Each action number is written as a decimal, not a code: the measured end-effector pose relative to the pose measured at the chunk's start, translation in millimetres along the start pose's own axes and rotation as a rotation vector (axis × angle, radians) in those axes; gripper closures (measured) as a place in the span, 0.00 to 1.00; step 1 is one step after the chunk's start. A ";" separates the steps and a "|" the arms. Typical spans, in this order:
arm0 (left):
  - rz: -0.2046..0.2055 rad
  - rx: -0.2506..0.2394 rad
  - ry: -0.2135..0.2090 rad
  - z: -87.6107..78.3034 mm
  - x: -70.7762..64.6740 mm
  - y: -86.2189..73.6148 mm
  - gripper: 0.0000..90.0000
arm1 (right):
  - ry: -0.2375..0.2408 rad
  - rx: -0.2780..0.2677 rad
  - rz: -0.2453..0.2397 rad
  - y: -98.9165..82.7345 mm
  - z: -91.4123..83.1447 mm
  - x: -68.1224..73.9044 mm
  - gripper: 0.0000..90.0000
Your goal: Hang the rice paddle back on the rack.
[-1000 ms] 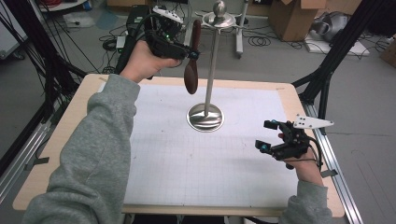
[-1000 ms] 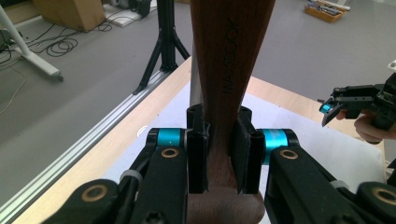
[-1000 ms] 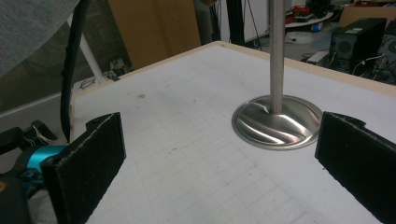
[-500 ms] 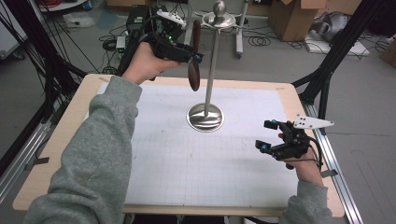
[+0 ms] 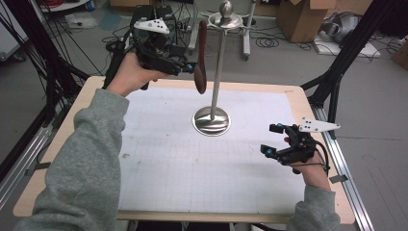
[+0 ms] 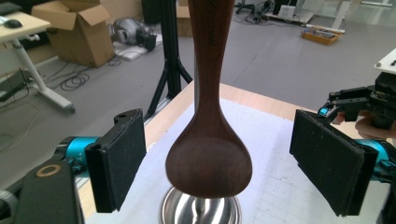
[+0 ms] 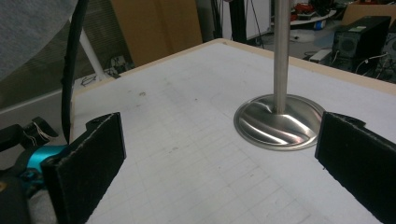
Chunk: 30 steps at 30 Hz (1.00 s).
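Dark brown wooden spoon (image 5: 200, 57) hangs bowl-down from top hook of polished steel stand (image 5: 212, 120), beside pole, above round base. My left gripper (image 6: 217, 163) fingers (image 6: 116, 158) have just been opening; spoon bowl between them, untouched, released. I judge: draw left hand straight back, level, avoid brushing bowl or setting spoon swinging. My right gripper (image 5: 273, 139) fingers spread, empty, low over tabletop (image 5: 159, 159).

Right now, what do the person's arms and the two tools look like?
Both arms wear grey sleeves. The left tool and right tool are black with teal accents, flat black foam-faced pads, a grey three-cornered plate on top, and trailing black cables.
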<state>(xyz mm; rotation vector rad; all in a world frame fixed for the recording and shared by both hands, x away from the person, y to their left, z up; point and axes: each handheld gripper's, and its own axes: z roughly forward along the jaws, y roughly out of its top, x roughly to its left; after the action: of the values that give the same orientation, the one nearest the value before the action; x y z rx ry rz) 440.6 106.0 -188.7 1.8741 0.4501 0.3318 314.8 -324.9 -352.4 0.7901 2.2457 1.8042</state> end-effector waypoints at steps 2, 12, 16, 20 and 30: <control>0.000 -0.008 0.001 -4.3 -1.4 -5.3 0.16 | -0.001 0.002 -0.003 0.1 0.4 0.5 0.00; -0.018 -0.016 0.031 -24.7 -3.1 -37.0 0.14 | -0.001 0.004 -0.008 1.8 0.9 4.0 0.00; -0.007 -0.020 0.044 -32.9 -6.6 -48.4 0.14 | -0.006 0.003 -0.008 2.4 1.9 4.2 0.00; -0.027 -0.037 0.046 -38.8 -9.2 -59.9 0.14 | -0.012 0.010 -0.010 2.1 3.3 4.2 0.00; -0.029 -0.020 0.073 -51.5 -15.0 -88.1 0.14 | -0.013 0.012 -0.022 2.9 5.8 6.4 0.00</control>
<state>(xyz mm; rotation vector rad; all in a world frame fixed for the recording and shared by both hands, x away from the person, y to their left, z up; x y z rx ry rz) 391.9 168.7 -254.4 1.8391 0.5213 0.3847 312.7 -316.4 -349.9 0.7734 2.2503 1.7720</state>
